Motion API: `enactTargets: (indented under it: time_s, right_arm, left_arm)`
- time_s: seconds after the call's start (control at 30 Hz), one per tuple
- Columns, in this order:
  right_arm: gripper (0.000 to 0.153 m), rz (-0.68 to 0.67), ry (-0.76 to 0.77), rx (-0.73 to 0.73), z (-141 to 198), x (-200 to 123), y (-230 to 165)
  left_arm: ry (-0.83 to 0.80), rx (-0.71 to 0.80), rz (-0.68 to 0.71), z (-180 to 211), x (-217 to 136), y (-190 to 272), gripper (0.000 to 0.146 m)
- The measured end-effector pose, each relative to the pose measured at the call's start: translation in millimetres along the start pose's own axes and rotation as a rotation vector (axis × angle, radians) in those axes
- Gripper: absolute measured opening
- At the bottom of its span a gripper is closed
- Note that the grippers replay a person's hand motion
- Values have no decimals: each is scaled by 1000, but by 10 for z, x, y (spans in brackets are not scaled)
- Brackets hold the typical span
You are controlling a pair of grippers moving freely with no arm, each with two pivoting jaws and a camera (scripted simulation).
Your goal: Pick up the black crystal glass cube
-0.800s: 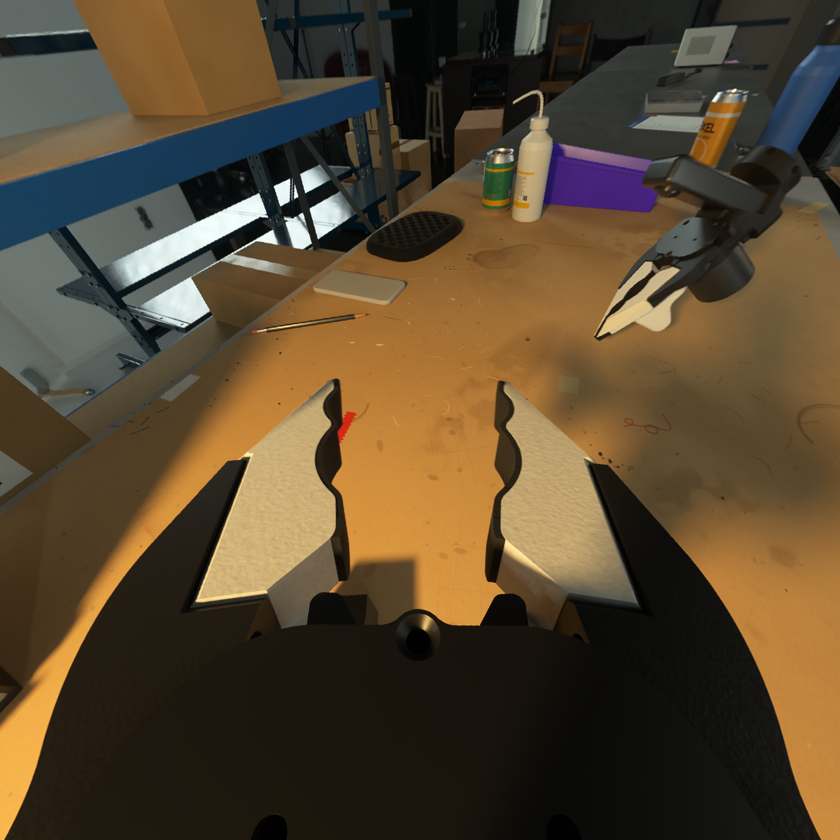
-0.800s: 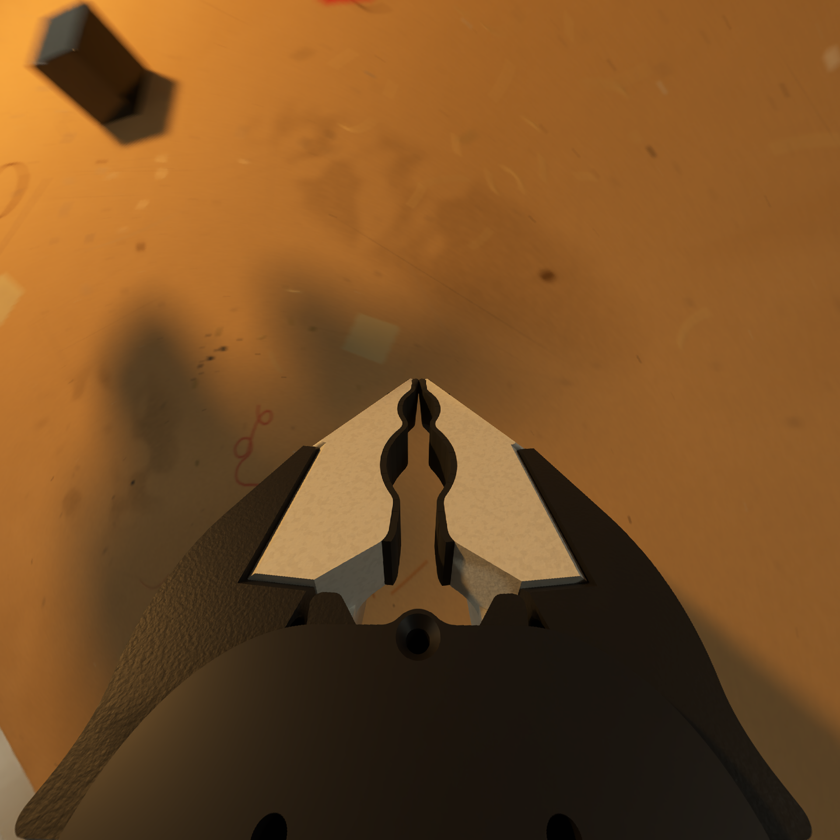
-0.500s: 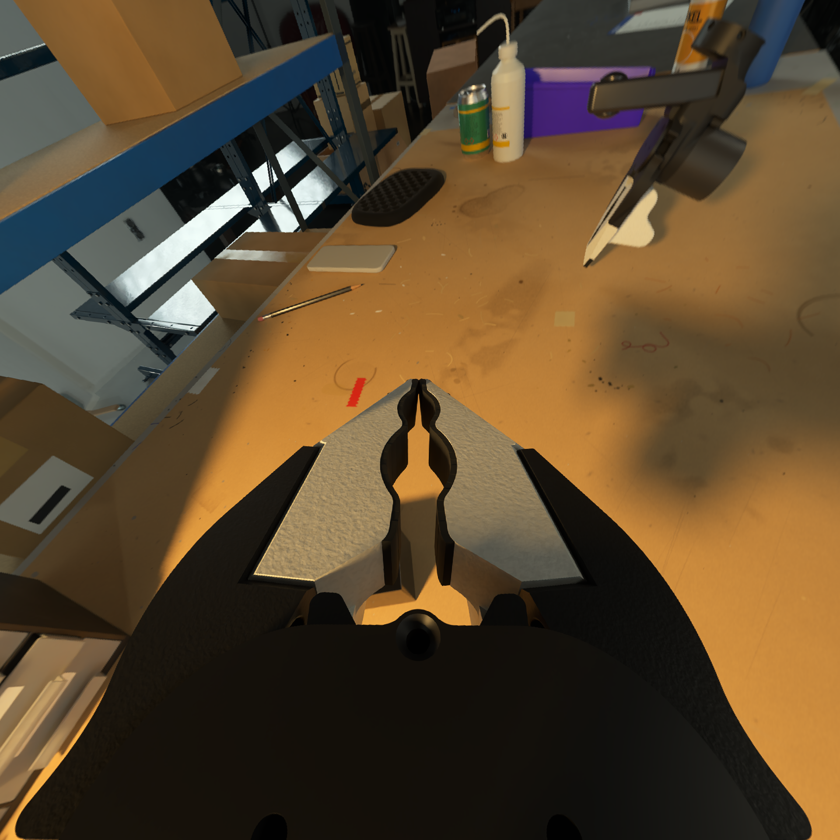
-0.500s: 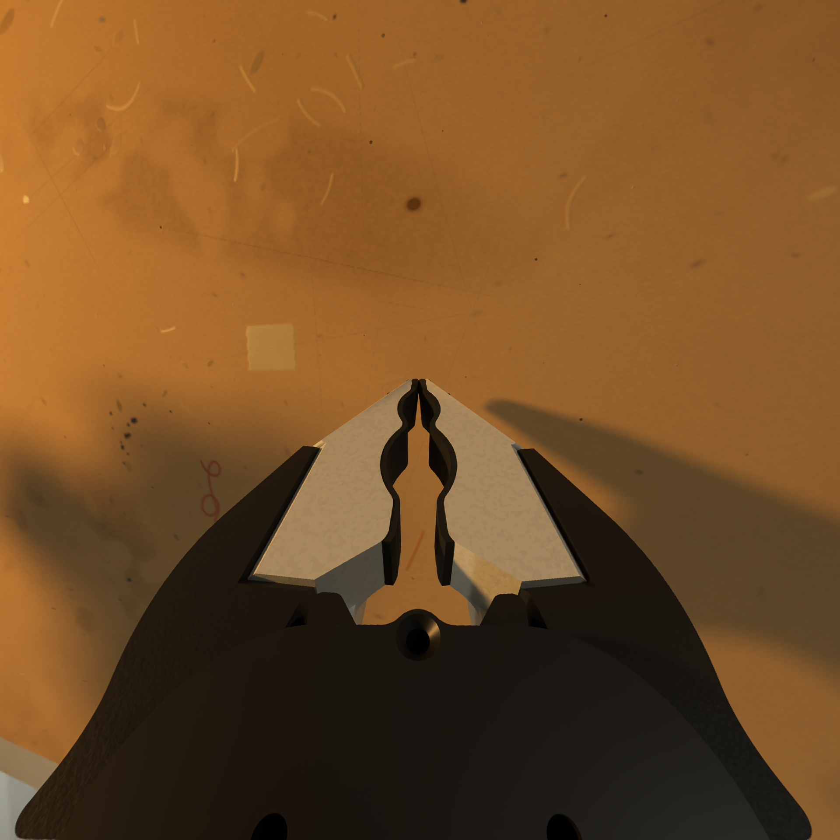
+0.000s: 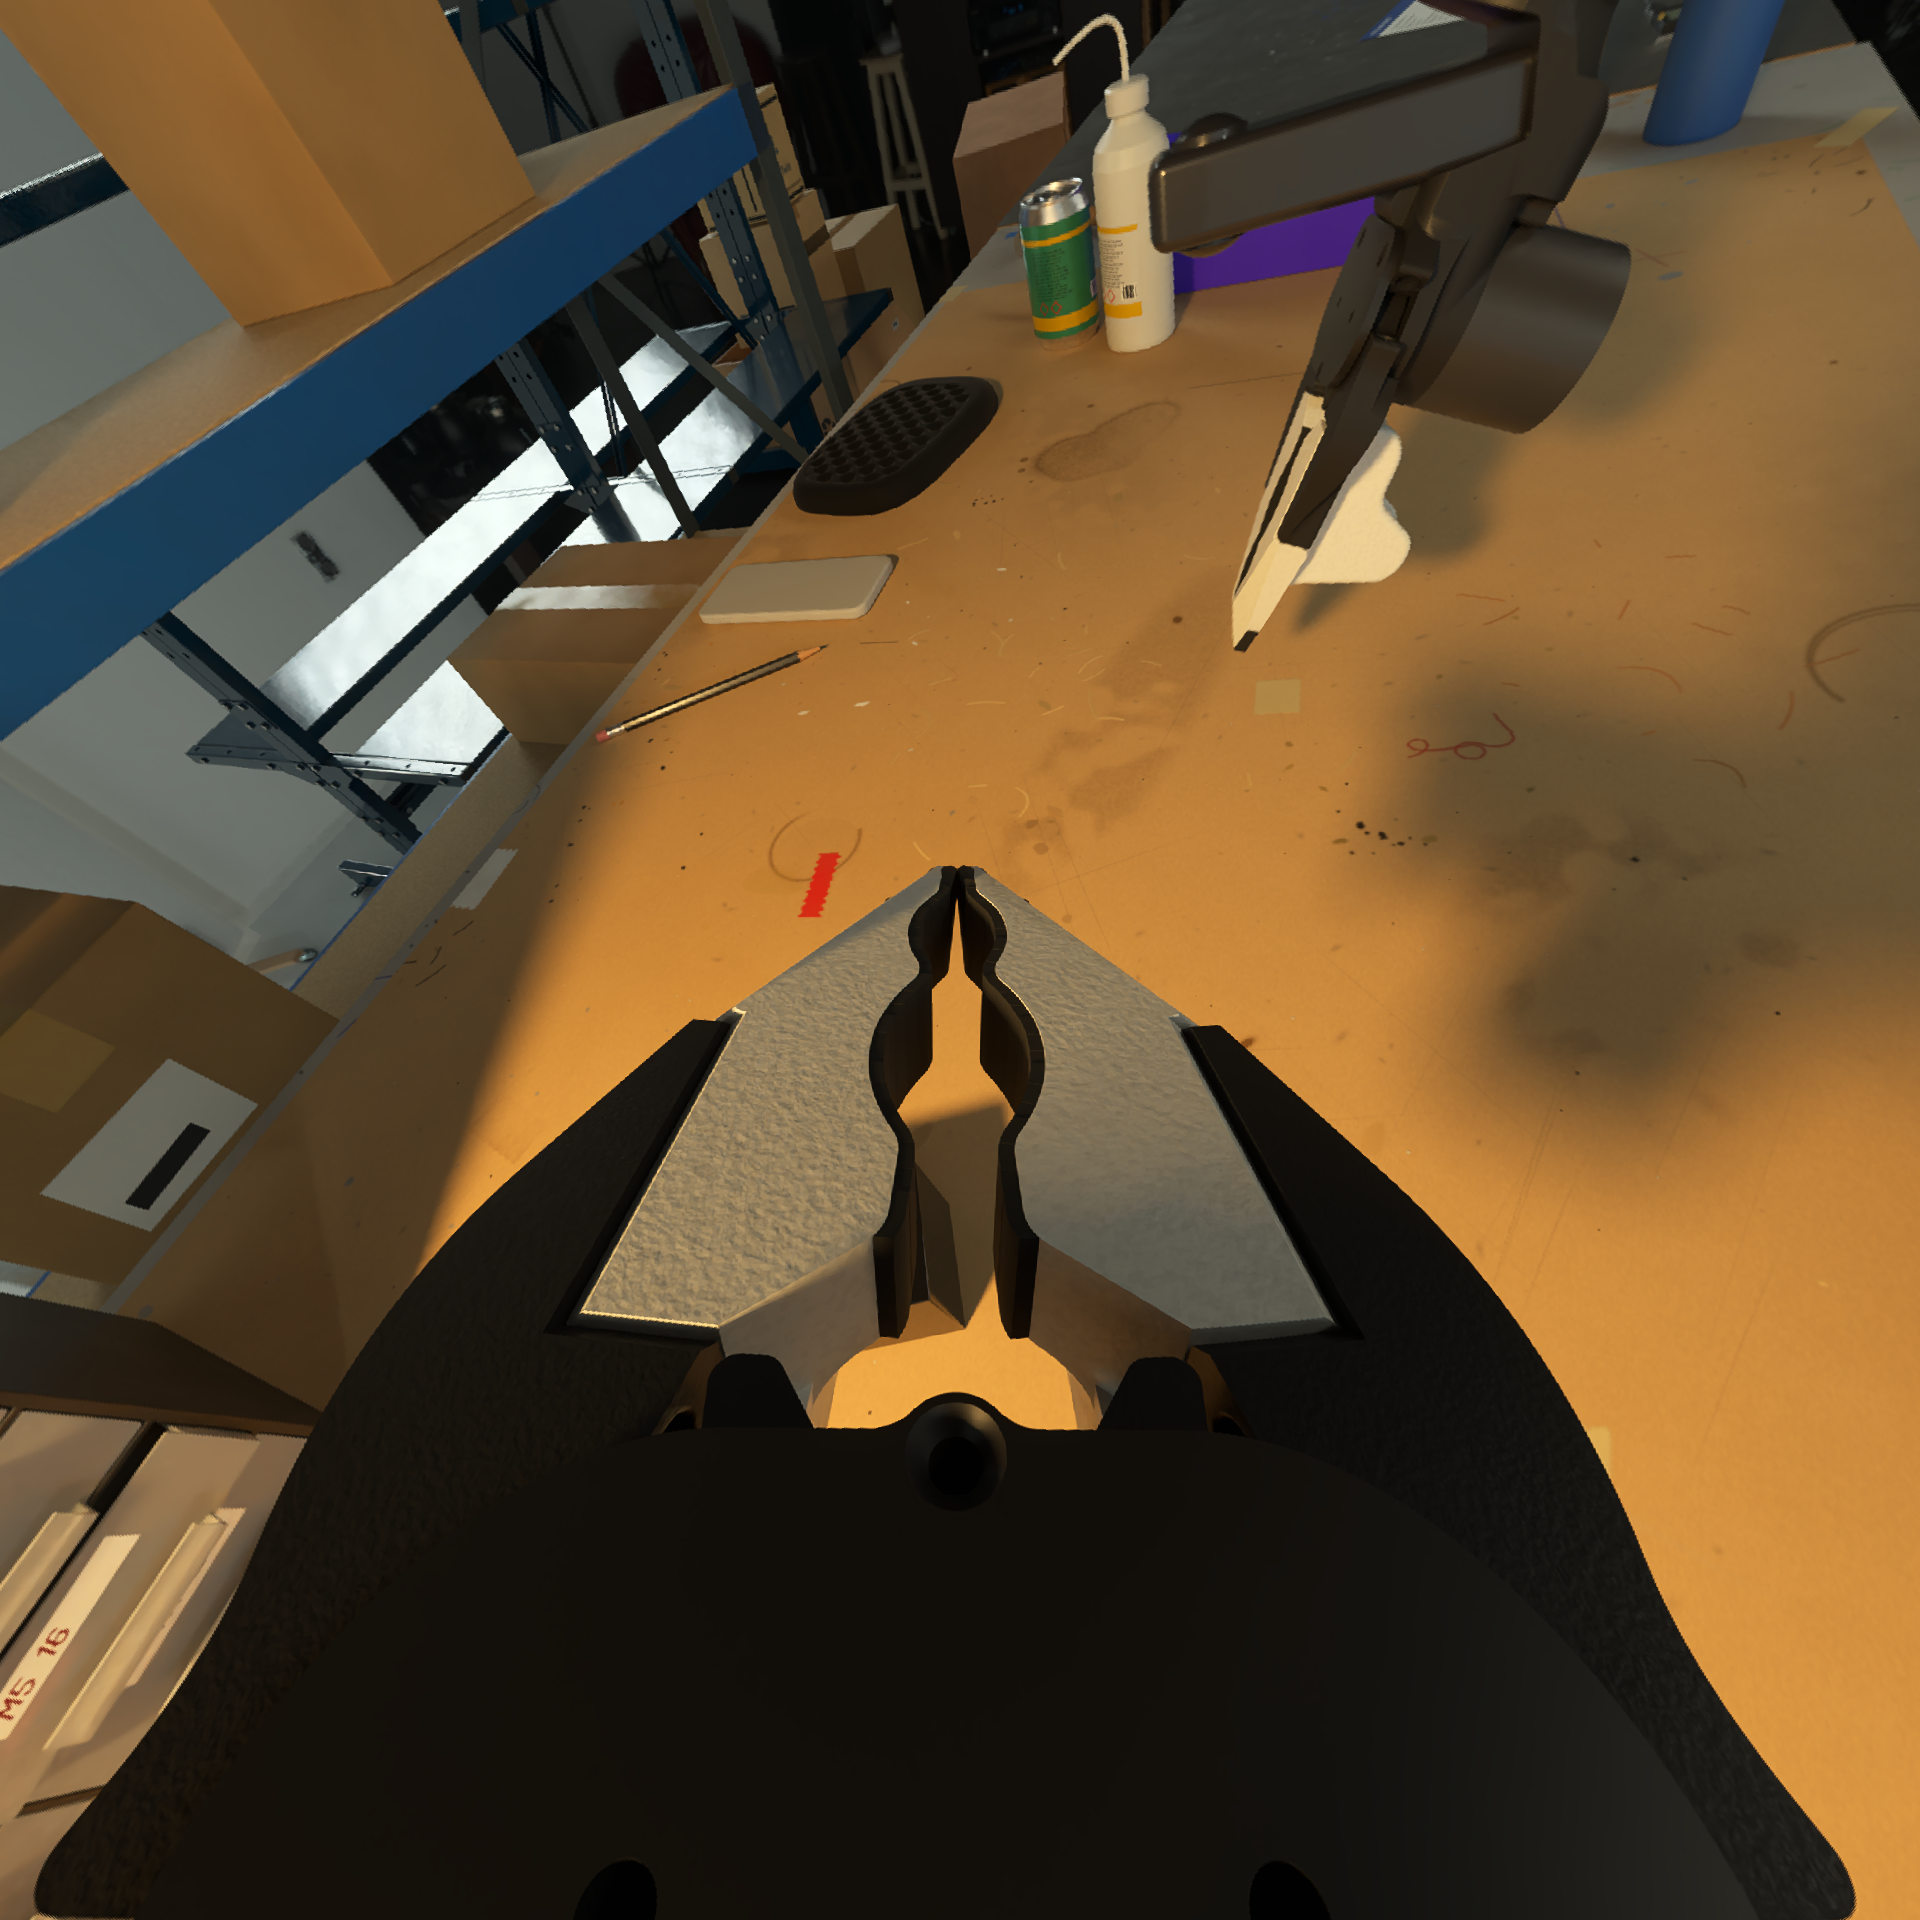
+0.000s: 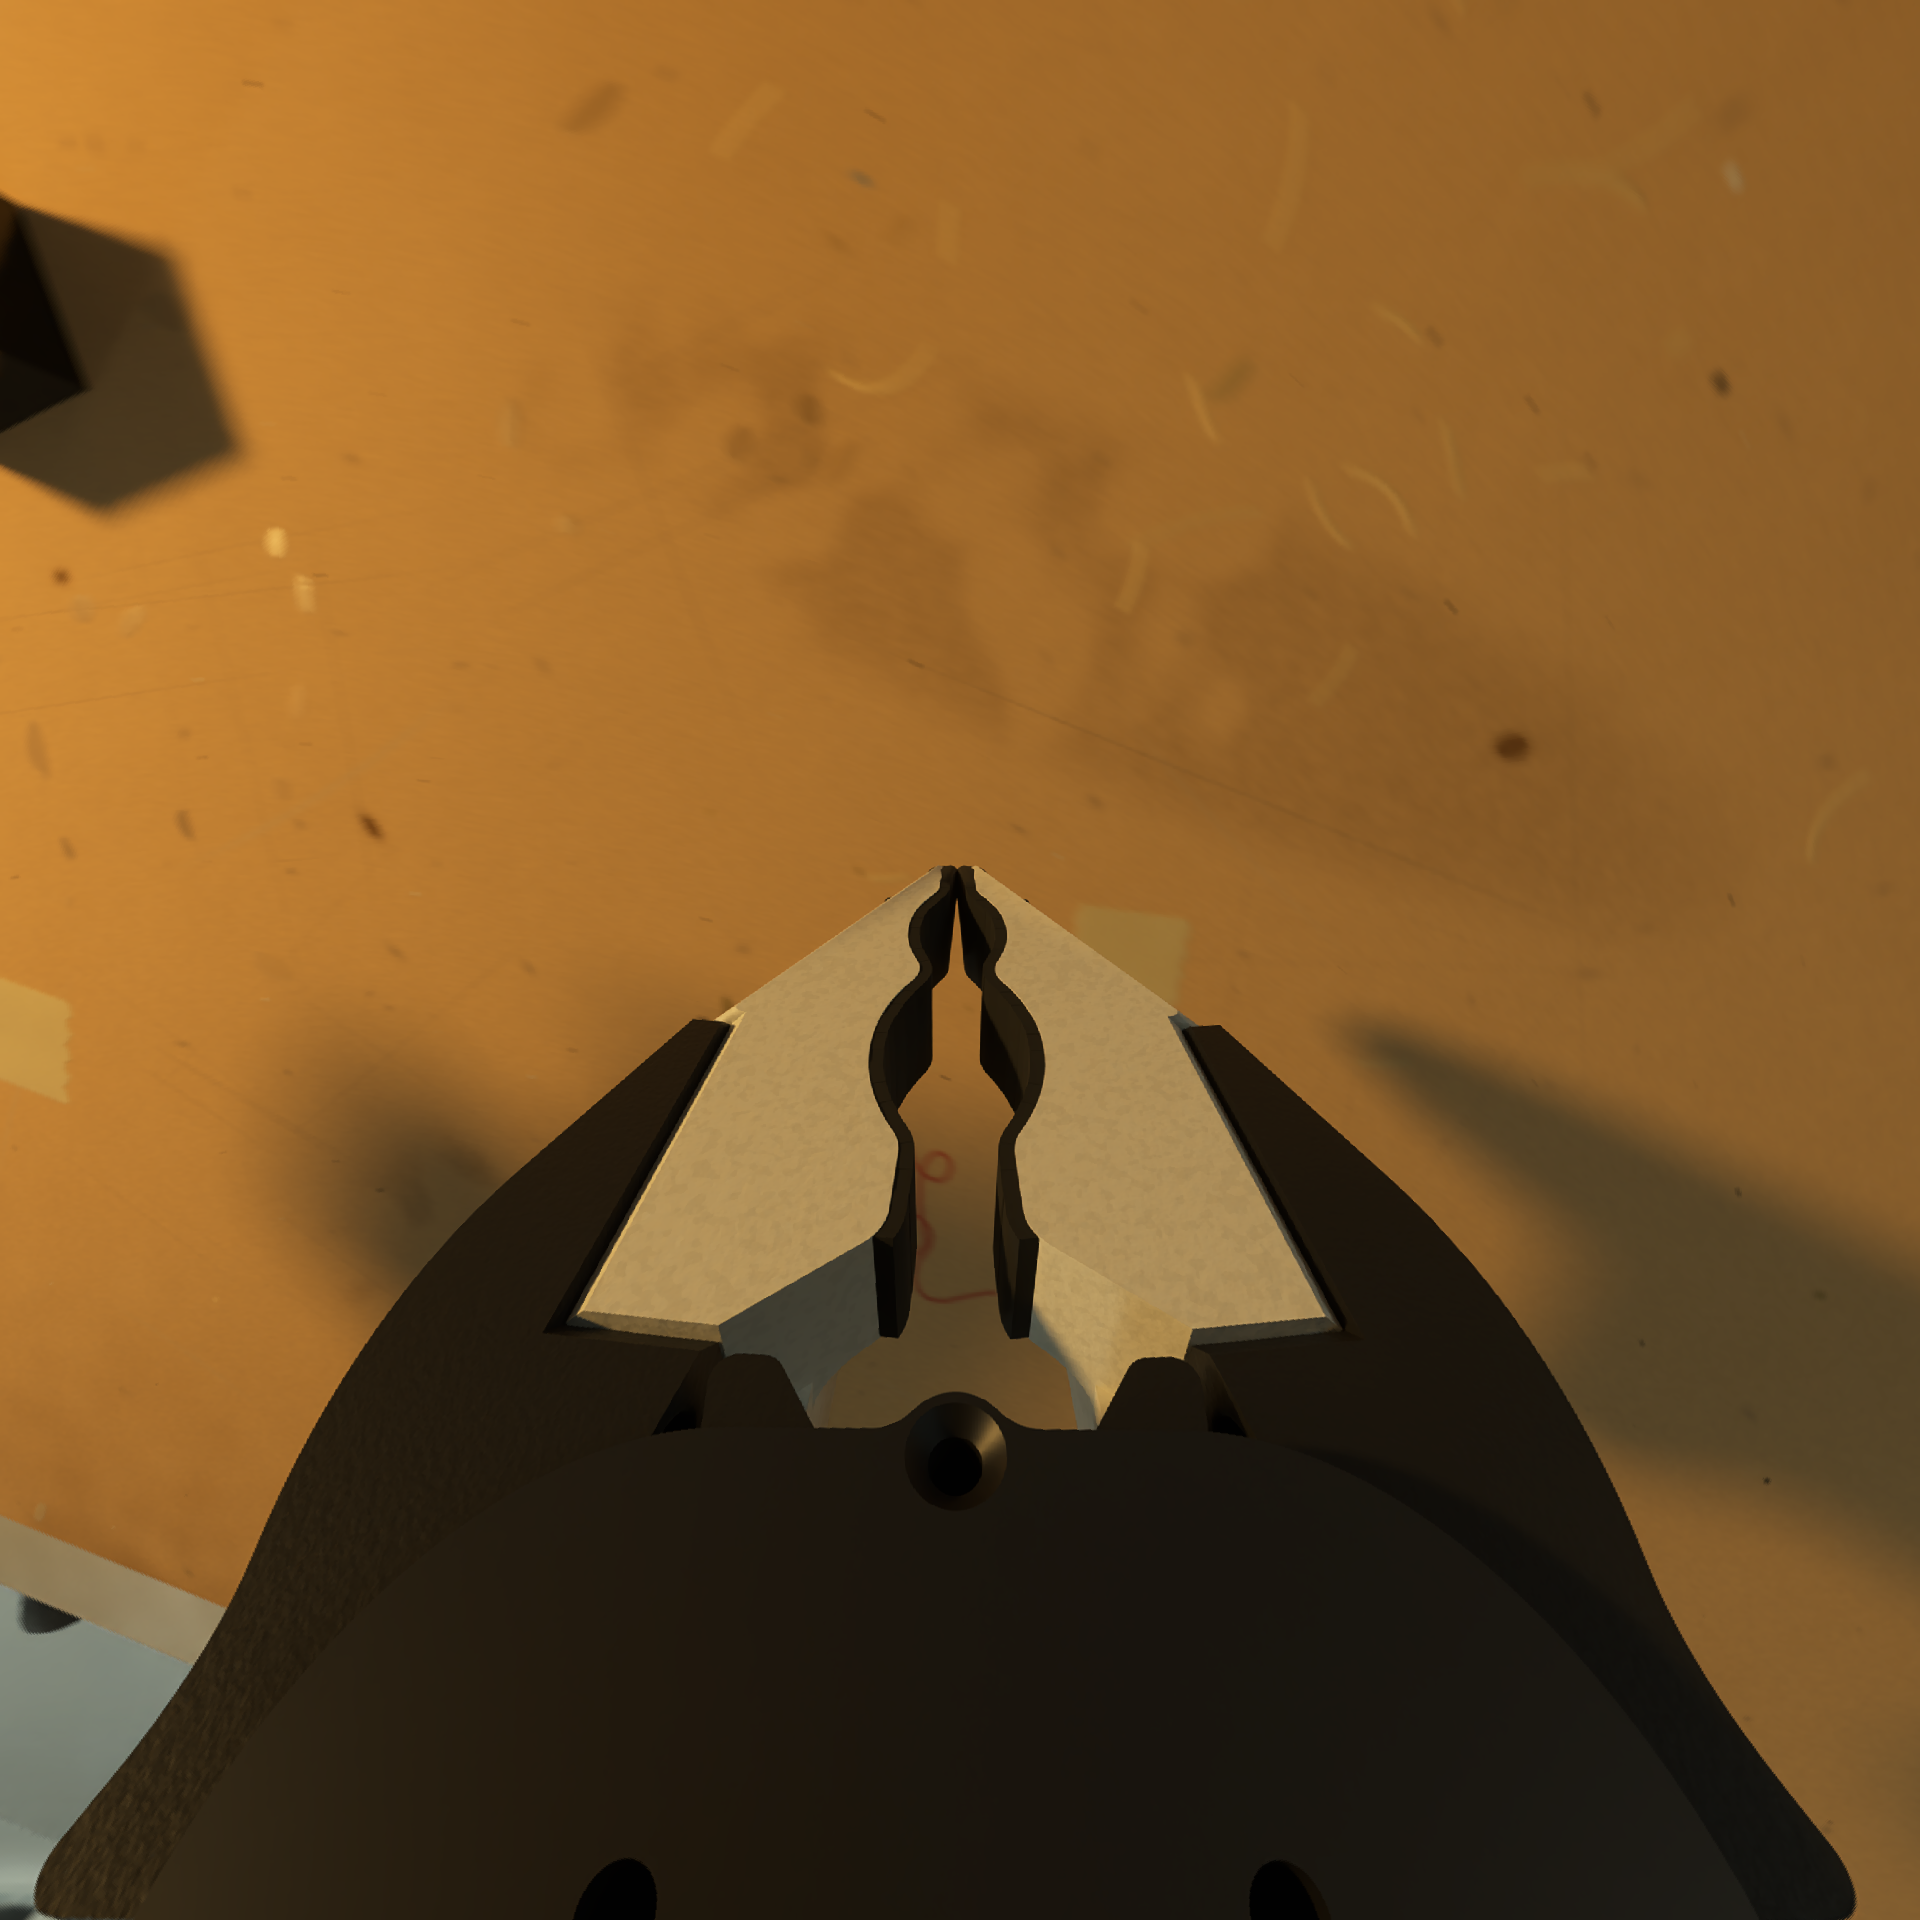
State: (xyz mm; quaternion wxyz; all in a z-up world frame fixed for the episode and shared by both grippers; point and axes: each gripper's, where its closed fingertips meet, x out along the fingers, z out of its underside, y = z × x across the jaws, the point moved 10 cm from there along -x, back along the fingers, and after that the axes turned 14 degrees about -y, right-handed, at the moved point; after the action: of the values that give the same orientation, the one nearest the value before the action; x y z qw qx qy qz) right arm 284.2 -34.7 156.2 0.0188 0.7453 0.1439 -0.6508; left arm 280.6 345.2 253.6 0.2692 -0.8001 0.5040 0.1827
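The black crystal glass cube shows only partly at the left edge of the right wrist view, resting on the wooden workbench with its shadow beside it. My right gripper is shut and empty, pointing down at the bench, well to the right of the cube. It also shows in the left wrist view, hanging tip-down over the bench. My left gripper is shut and empty, low over the bench near a red mark. The cube is not in the left wrist view.
Along the bench's left side lie a pencil, a grey pad and a black mesh pad. Farther back stand a green can, a white squeeze bottle and a purple box. Blue shelving stands left.
My left gripper closed from open and has pulled back slightly. My right gripper turned and swung over the bench; the cube left its view and has returned at the left edge.
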Motion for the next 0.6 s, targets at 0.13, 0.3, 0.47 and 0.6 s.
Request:
enactTargets:
  time_s: [0.13, 0.3, 0.47, 0.6]
  right_arm:
    - [0, 54, 9, -107, -197, -129, -455]
    - [0, 96, 40, -184, -321, -316, -723]
    - [0, 97, 125, -256, -322, -504, -716]
    - [0, 15, 276, -340, -300, -676, -566]
  left_arm:
    - [2, -18, 2, 40, -14, -25, 0]
    - [7, -42, -6, 79, -47, -53, 0]
    - [9, -55, -16, 99, -65, -72, 1]
    - [-18, -64, -38, 103, -67, -77, 3]
